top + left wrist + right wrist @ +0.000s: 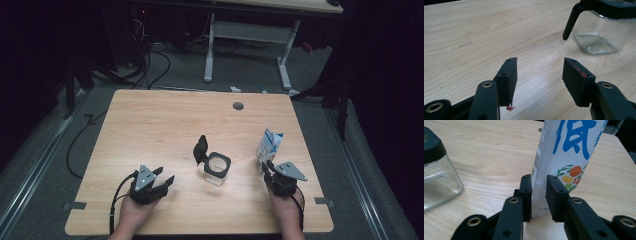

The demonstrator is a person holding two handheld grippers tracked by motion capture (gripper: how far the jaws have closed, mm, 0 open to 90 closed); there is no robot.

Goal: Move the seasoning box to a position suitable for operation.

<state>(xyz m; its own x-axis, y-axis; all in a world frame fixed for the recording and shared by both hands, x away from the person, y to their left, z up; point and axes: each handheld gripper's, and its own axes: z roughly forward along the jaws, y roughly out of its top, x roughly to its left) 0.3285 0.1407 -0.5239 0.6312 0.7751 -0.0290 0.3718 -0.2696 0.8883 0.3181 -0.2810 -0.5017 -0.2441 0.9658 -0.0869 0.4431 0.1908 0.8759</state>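
The right hand-held gripper pinches the pouch (upright on the surface); the left hand-held gripper is spread, empty.

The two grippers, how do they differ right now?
The left gripper has its jaws spread wide over bare table, holding nothing; the right gripper has its jaws drawn close around the edge of a white pouch. The left sits away from the glass jar; the right is at the pouch. Both have black jaws and are hand-held.
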